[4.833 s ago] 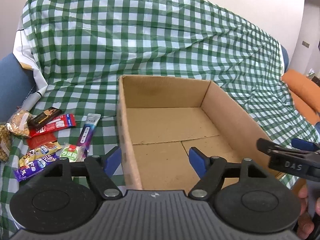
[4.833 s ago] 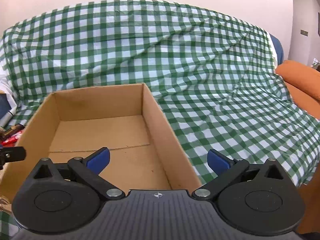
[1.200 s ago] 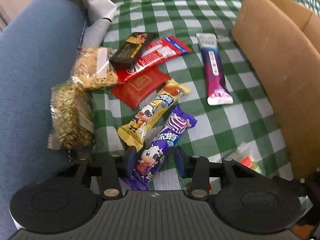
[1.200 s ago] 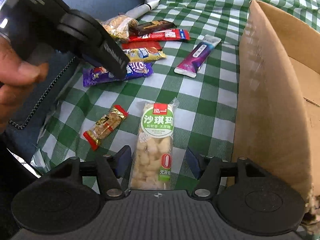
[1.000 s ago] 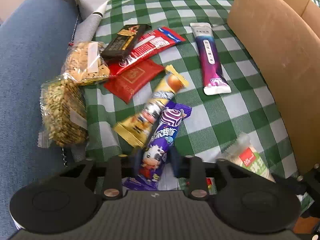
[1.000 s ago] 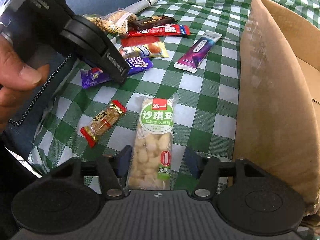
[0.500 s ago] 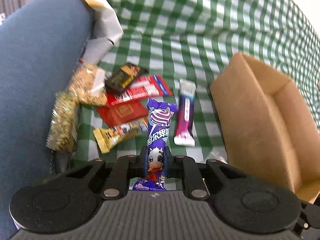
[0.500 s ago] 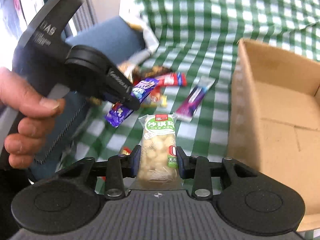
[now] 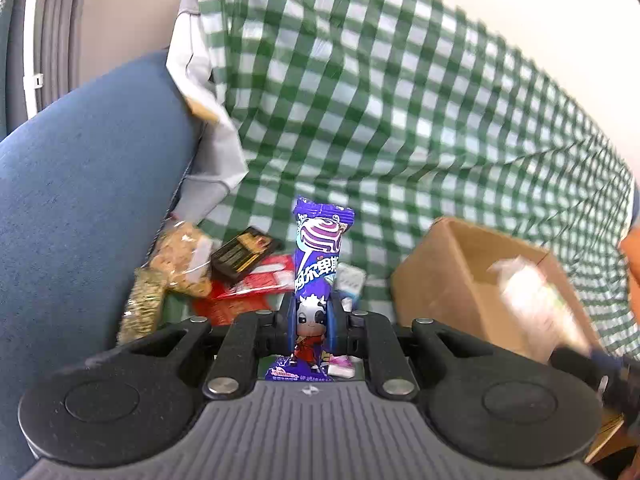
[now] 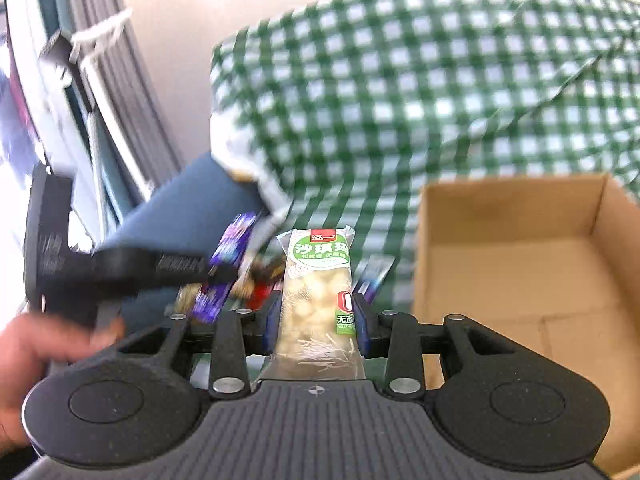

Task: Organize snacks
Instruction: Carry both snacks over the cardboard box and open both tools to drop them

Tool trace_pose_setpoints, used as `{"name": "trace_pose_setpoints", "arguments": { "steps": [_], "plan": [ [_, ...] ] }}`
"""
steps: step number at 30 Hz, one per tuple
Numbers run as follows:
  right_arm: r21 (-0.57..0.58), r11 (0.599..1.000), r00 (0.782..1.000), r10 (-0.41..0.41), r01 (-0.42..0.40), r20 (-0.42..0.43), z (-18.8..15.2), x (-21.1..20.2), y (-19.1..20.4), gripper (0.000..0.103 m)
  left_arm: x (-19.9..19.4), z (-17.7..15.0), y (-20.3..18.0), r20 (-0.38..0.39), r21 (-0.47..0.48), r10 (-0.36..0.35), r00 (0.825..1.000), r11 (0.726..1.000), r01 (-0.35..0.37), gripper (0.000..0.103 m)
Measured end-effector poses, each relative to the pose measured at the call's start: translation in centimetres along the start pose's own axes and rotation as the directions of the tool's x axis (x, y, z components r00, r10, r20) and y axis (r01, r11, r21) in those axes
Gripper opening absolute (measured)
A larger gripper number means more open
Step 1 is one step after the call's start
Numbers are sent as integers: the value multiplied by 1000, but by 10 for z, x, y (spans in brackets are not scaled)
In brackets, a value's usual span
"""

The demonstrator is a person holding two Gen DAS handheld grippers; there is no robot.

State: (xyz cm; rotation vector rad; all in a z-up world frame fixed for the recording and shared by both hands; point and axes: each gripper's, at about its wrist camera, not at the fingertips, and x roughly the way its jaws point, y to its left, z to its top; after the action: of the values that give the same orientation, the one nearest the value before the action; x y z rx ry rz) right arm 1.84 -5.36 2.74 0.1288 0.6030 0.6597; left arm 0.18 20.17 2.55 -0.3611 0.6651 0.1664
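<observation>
On my far left a grey curtain point(image 10: 120, 92) hangs by the pale wall, and below it the blue sofa arm point(image 9: 80, 184) curves up as the edge on that side. My left gripper point(image 9: 312, 320) is clamped narrow on a purple candy bar point(image 9: 316, 276); both blue pads press its lower half and the wrapper stands upright above them, clear of the cloth. Its jaws have just been closing, with that bar between them. From my right wrist view this gripper shows as a blurred black shape with my left hand point(image 10: 36, 356) on its handle.

Below and beyond the purple bar the rest of the snack pile point(image 9: 208, 276) lies on the green checked cloth point(image 9: 400, 120), hard against the sofa arm: two clear bags of grainy bars, a dark bar, and red wrappers. A purple-and-white sachet point(image 10: 374, 276) lies between the pile and the box.

My right gripper point(image 10: 316, 316) is pinched on a clear pack of pale puffed squares with a green label point(image 10: 320, 280), pads on both long sides, the pack pointing forward. Its jaws have also just been closing around that pack.

To the right stands the open cardboard box point(image 10: 520, 280), its near wall just beside the held pack, its brown floor bare where I can see it. Behind everything the checked cloth climbs the sofa back, creased, to the plain wall.
</observation>
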Motion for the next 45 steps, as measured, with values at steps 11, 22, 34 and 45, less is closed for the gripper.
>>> {"name": "trace_pose_setpoints", "arguments": {
  "steps": [11, 22, 34, 45],
  "plan": [
    [47, 985, 978, -173, 169, 117, 7, -31, -86, 38, -10, -3, -55, 107, 74, -130, 986, 990, 123, 16],
    [127, 959, 956, -267, 252, 119, 0, -56, -125, 38, -2, -18, -112, 111, 193, -272, 956, 949, 248, 16],
    [164, 932, 930, -345, 323, 129, -4, -73, -148, 38, 0, -33, -151, 97, 283, -380, 920, 896, 341, 16],
    [180, 921, 921, -370, 347, 120, -8, -77, -150, 38, 2, -43, -170, 59, 357, -445, 893, 845, 398, 16]
  ]
}}
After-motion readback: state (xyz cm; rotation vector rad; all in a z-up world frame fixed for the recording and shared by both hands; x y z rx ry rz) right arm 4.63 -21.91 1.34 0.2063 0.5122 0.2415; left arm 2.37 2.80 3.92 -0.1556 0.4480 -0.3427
